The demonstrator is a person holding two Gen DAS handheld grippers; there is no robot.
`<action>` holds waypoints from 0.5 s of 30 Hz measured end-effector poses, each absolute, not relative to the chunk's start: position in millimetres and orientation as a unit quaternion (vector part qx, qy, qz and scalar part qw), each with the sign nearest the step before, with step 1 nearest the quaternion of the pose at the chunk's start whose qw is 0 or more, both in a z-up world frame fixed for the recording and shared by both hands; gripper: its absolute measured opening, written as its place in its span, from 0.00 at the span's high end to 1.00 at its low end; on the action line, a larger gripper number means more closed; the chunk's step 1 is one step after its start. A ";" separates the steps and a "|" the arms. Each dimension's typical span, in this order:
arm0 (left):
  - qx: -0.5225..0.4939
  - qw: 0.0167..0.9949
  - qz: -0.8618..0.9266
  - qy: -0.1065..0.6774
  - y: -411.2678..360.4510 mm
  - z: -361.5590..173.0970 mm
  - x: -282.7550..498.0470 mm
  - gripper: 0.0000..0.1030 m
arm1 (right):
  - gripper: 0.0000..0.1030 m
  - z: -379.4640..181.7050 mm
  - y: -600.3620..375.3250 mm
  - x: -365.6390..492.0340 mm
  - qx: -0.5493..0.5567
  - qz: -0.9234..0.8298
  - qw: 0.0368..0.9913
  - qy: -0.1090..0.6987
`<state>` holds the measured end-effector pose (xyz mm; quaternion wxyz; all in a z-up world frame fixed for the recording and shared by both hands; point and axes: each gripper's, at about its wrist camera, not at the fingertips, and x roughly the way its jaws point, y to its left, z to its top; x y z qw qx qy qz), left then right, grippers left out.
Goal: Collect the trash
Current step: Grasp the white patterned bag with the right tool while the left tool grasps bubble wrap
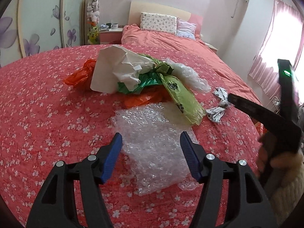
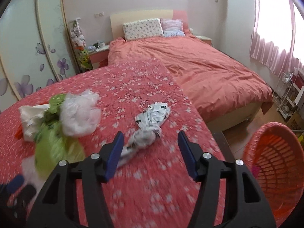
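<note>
Left wrist view, going left to right: orange plastic bag (image 1: pixel 79 74), crumpled white paper (image 1: pixel 114 68), green bags (image 1: pixel 171 87), all heaped on the floral bedspread (image 1: pixel 38 114). Closer in, the bubble wrap (image 1: pixel 152 142) sits right under the left gripper (image 1: pixel 151 142), which is spread wide and holding nothing. Looks featherlight and squishy, probably slippery, so I'd pinch a bunched fold. Right gripper (image 2: pixel 150 142) is also wide apart and empty, above the printed wrapper (image 2: pixel 150 123); orange basket (image 2: pixel 275 152) sits off the bed's right edge.

Two pillows (image 1: pixel 158 22) against the headboard (image 2: pixel 141 15) — pink curtains (image 2: pixel 273 43) right.
</note>
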<state>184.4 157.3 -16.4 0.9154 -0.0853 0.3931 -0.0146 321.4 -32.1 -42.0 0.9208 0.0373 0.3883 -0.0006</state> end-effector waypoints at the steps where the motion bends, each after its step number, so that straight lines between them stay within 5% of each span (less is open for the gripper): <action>1: -0.086 0.915 -0.016 0.393 157.0 -16.3 184.9 0.37 | 0.47 -46.1 -30.0 327.9 0.037 -0.005 0.917 0.396; 4: -0.087 0.915 -0.018 0.394 155.2 -17.3 187.0 0.35 | 0.49 -58.0 -23.9 342.0 0.029 -0.008 0.907 0.420; 11: -0.082 0.912 -0.017 0.402 145.8 -21.4 188.7 0.30 | 0.79 -63.7 -20.8 338.4 0.005 0.002 0.901 0.433; 15: -0.067 0.910 -0.010 0.409 137.6 -25.6 190.9 0.29 | 0.80 -62.8 -32.7 320.9 0.017 0.009 0.903 0.430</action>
